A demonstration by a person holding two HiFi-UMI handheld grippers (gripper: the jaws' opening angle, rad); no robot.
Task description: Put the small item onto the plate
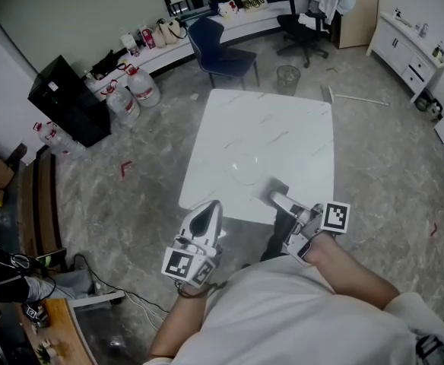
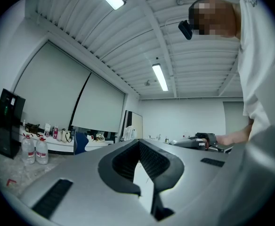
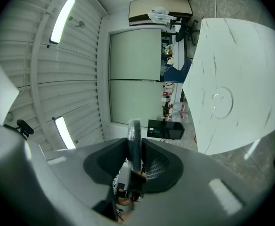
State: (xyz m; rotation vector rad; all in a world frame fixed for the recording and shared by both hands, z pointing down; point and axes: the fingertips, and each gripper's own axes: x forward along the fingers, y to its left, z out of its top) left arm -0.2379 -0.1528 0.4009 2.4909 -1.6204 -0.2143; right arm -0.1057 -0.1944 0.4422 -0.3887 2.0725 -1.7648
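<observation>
**Item gripped, plate bare**

My right claw point(image 1: 277, 198) is clamped on the small item point(image 3: 134, 136). It is a thin dark piece standing on edge between the pads, with its top poking out past the tips in the right gripper view. I can't make out what it is beyond that.

In the head view this claw sits just right of centre in the lower half. It is at the near edge of the white worktop point(image 1: 283, 128) and points up the frame. The plate point(image 1: 246, 167) lies just ahead of it, near the tips but apart from them. The plate is clear, round and easy to lose against the white surface. In the right gripper view it shows right of centre, out beyond the pads, with nothing on it.

My left claw point(image 1: 214, 206) is at the lower middle of the head view, also at the worktop's near edge. Its jaws are drawn together at the tips and carry nothing.

As I read it, the pickup is done and the whole placing is left. I have to bring the item over the plate, lower it until it is close to the glass, and let the pads go. Since the piece is held on edge, I would expect it to tip or roll when released, so I would set it down low and near the plate's middle.
</observation>
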